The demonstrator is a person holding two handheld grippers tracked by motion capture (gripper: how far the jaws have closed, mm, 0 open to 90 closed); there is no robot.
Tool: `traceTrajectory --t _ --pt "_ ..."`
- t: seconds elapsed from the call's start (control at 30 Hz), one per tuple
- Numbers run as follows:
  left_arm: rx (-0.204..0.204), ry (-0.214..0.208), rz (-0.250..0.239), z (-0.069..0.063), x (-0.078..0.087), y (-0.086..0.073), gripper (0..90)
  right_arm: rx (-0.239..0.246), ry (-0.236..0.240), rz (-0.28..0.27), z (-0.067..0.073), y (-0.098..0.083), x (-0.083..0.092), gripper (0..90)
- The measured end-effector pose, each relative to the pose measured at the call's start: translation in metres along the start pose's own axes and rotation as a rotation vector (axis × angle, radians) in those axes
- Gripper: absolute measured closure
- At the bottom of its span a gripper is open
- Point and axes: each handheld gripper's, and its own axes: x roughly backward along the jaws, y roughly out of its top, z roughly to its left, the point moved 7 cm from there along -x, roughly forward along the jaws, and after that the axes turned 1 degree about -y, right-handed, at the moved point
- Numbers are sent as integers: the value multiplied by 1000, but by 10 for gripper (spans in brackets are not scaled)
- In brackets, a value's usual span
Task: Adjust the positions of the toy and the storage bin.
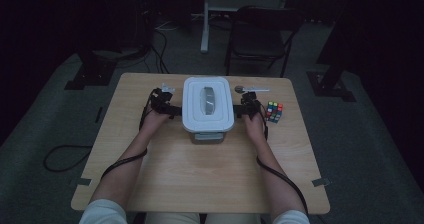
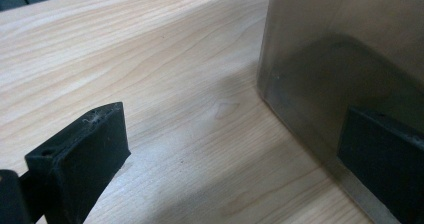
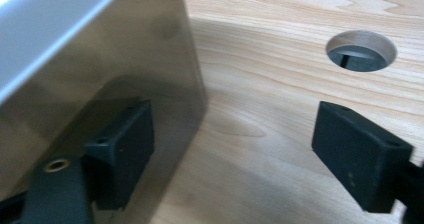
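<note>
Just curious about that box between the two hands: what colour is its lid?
The lid is white with a clear grey oval window in the middle, best seen in the high view.

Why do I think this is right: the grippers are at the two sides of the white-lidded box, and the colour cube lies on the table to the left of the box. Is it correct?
Not quite. The colour cube lies to the right of the box, beside the right gripper, as the high view shows. The rest holds: the left gripper and the right one are at the two sides of the box, on the table.
</note>
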Motion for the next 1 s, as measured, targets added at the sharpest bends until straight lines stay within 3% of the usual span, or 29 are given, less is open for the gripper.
traceTrajectory --t 0.17,0.4,0.83,1.0 --pt "-13 -2 8 -6 7 -2 9 5 38 21 3 -6 7 182" --pt "-22 -9 3 -18 19 -9 9 26 32 34 11 -18 22 182" --pt "-80 -43 17 -48 41 -24 9 45 48 57 22 -46 56 184" --pt "-90 -75 16 -63 50 -32 9 43 46 60 25 -57 71 184"
